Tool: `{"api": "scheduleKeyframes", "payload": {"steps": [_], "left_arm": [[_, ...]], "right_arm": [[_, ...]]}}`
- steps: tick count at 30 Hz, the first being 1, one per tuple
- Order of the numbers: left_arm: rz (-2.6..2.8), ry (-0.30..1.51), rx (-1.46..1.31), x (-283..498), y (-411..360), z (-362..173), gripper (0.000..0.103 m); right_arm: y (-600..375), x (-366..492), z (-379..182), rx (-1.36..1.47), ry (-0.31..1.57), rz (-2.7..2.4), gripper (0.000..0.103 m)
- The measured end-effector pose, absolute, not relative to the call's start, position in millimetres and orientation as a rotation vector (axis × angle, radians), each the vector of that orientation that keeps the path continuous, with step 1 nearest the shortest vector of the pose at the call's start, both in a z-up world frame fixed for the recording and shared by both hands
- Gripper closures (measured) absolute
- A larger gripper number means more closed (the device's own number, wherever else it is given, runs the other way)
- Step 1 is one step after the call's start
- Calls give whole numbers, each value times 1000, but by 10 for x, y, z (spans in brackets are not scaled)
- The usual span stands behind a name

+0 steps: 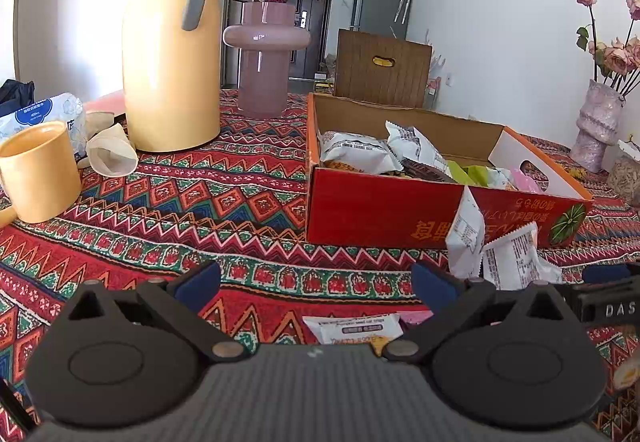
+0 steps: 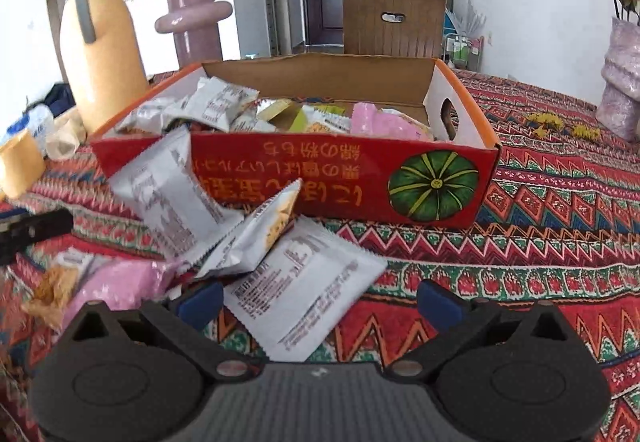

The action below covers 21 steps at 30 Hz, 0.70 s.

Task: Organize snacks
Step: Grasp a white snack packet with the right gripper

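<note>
A red cardboard box point(image 1: 376, 210) point(image 2: 340, 178) holds several snack packets point(image 1: 360, 152) point(image 2: 224, 104). Loose white packets point(image 2: 304, 282) point(image 1: 508, 254) lie on the cloth in front of it, one point(image 2: 168, 198) leaning on the box wall, with a pink packet point(image 2: 120, 278) at left. My left gripper point(image 1: 316, 288) is open and empty above the cloth, with a white packet point(image 1: 354, 328) just below it. My right gripper point(image 2: 320, 302) is open, its fingers on either side of the flat white packet, not closed on it.
A yellow thermos point(image 1: 172, 54), yellow mug point(image 1: 38, 170), pink vase with flowers point(image 1: 266, 54) and tissue pack point(image 1: 44, 112) stand left of the box. A wooden chair back point(image 1: 382, 68) is behind it. Another vase point(image 1: 598, 122) stands at far right.
</note>
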<state>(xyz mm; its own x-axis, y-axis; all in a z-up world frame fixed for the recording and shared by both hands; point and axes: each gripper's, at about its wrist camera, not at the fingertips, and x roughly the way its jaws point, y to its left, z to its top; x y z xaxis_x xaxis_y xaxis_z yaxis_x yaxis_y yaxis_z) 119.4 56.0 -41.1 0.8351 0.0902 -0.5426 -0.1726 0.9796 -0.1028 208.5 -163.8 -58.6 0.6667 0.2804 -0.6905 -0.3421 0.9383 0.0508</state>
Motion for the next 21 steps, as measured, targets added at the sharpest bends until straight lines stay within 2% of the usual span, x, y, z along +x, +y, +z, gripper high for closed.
{"api": "scheduleKeyframes", "payload": {"steps": [18,20,21], "left_arm": [[136,566,-165,1188,571,-412,0],[137,566,-166,1189,570,-412,0],[137,566,-166,1189,570,-413,0]], "right_arm": [[-1616,2302,-729,-130,795,268,2],[-1628,2270,-713,-131,783,293,12],[-1628,2253,-698,-134,775,307,23]]}}
